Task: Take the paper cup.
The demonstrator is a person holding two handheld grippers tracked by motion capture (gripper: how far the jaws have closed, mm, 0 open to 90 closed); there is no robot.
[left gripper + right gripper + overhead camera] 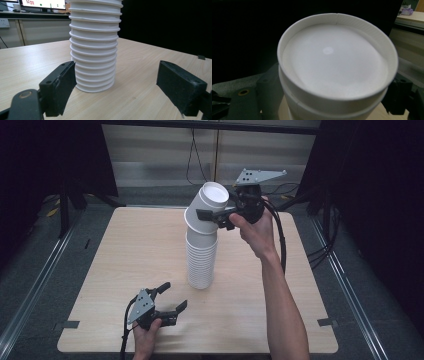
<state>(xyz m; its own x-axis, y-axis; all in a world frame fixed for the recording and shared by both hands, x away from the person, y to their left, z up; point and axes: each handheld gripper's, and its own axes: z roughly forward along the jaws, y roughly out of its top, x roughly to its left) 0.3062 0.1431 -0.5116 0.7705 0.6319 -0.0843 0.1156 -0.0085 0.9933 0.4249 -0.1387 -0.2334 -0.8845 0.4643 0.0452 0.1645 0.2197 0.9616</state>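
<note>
Top cup sits tilted at the head of the stack of paper cups, bottom face turned up toward the camera, and my right gripper has its jaws clamped on its sides, one on either flank. The right hand is raised above the far middle of the counter, forearm stretched up from the near right edge, wrist bent so the gripper points leftward at the cup. In the right gripper view the cup's white base looms close, and the jaws are half hidden behind its walls. Left gripper is down low at the near edge, held level just off the counter, jaws standing apart with nothing between them, aimed at the stack. In the left gripper view the stack rises beyond the jaws, clear of them, its top cut off by the frame.
</note>
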